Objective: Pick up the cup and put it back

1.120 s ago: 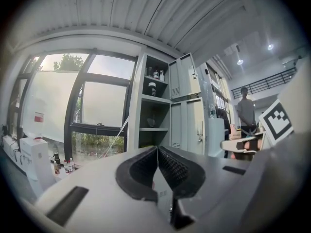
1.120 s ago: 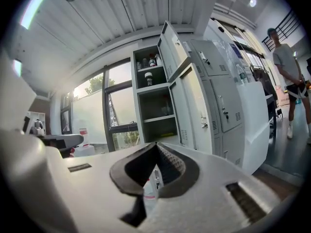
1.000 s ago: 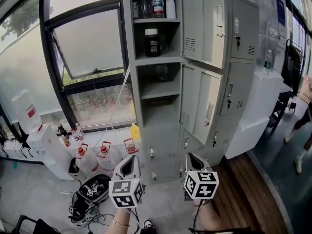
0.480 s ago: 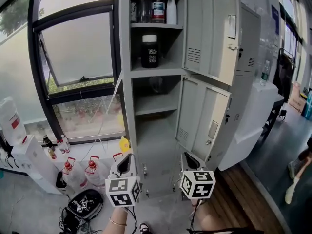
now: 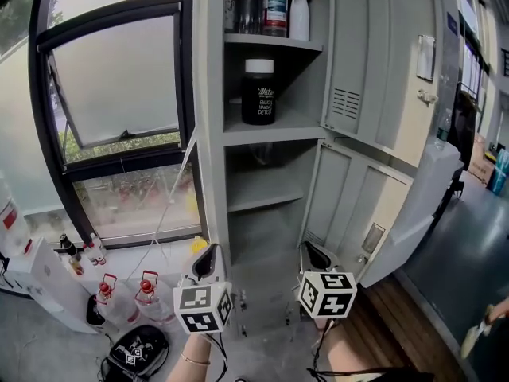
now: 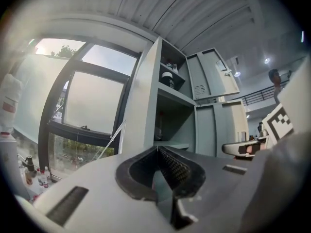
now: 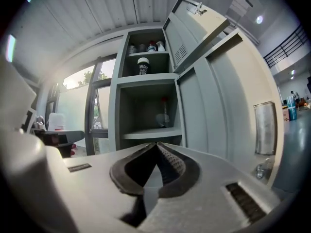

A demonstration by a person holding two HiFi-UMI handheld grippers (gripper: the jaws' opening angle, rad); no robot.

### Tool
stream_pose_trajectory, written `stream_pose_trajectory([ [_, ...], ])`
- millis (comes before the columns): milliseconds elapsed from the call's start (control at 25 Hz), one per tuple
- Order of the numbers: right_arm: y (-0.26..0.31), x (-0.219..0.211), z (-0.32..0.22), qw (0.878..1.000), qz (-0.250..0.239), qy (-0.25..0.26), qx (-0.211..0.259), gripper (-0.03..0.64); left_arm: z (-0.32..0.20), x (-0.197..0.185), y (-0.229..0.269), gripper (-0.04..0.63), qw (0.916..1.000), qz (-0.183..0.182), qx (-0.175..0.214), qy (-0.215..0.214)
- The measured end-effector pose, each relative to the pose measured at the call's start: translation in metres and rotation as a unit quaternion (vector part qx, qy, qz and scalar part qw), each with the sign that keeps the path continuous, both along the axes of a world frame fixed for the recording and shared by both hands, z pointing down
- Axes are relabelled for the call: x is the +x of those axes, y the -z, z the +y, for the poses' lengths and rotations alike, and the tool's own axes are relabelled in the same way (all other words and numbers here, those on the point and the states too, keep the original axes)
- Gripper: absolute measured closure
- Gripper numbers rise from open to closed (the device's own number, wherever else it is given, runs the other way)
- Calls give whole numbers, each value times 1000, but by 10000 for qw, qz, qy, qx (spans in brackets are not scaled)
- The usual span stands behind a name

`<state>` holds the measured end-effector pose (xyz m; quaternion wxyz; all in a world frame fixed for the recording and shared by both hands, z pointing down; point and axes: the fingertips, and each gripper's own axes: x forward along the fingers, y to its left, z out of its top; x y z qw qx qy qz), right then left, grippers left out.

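Head view: grey metal locker (image 5: 208, 134) fills 12 o'clock, with its doors swung out toward 2–3 o'clock, upper door (image 5: 382, 62) above lower door (image 5: 354, 205). Both grippers sit low in frame and point level at the locker. Left gripper (image 5: 210, 251) is at 7 o'clock and right gripper (image 5: 308, 247) at 5 o'clock, well apart, each with its marker cube facing the camera. Left gripper view: jaws together, tips meeting, nothing between them. Right gripper view: same, jaws closed on nothing. The cup (image 7: 162, 118) looks clear and stands on the shelf of the third compartment down, directly under the compartment with the black jar (image 5: 258, 92). In the right gripper view the cup is at 12 o'clock above the jaw tips, well apart from them. In the head view it is only a faint shape in the shadow of that compartment. Something red shows above it, can't tell what. The black jar has a white lid and stands upright near the front edge of the second shelf; its label is too small to read. On the top shelf is a row of bottles (image 5: 275, 10), with a white bottle (image 5: 299, 11) at the 3 o'clock end. Window (image 5: 119, 78) is at 10 o'clock with its sash tilted open. On the floor at 8 o'clock are jugs with red caps (image 5: 149, 289), with a black bag (image 5: 135, 348) just below them. The person's forearms (image 5: 350, 355) show at 6 o'clock under the grippers.
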<state>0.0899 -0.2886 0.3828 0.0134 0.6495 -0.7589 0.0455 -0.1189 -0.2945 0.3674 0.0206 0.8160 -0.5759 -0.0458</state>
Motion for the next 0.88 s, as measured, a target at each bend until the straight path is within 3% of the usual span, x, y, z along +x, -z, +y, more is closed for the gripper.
stream_pose_trajectory([
  [400,2,-10,-50,10000,-20,78,37,623,-60,-16,-16,586,9999,35,-133,73],
  [880,11,-2,-75,9994,5,348,79,623,-68,-9,-16,586,9986,-146,-225,445],
])
